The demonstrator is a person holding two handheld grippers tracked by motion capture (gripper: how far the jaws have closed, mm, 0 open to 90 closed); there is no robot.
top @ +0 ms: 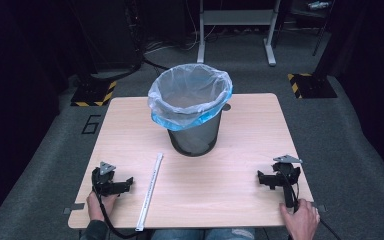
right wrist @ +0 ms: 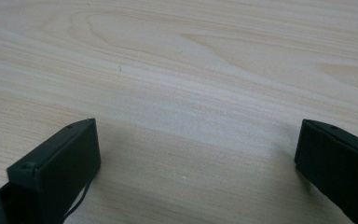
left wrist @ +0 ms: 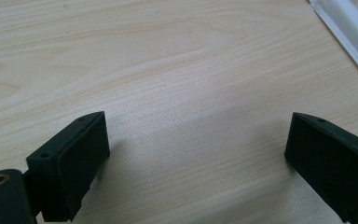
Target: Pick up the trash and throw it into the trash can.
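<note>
In the high view, the left gripper sits at the lower left of the frame on the pale wooden table, held by a hand that comes in from the bottom edge. In the left gripper view its two black jaws stand wide apart with bare wood between them, gripping nothing, and they appear to rest low on the table surface. Just right of that gripper lies a long white strip, running from the bottom edge up toward the middle of the frame; its end shows in the upper right corner of the left gripper view, apart from the jaws. At the centre, toward the top of the table, stands a dark mesh bin lined with a clear bag whose folded edge looks blue. At the lower right, the right gripper rests on the table, with a hand behind it at the table's near edge. In the right gripper view its jaws are likewise spread wide over bare wood, holding nothing.
</note>
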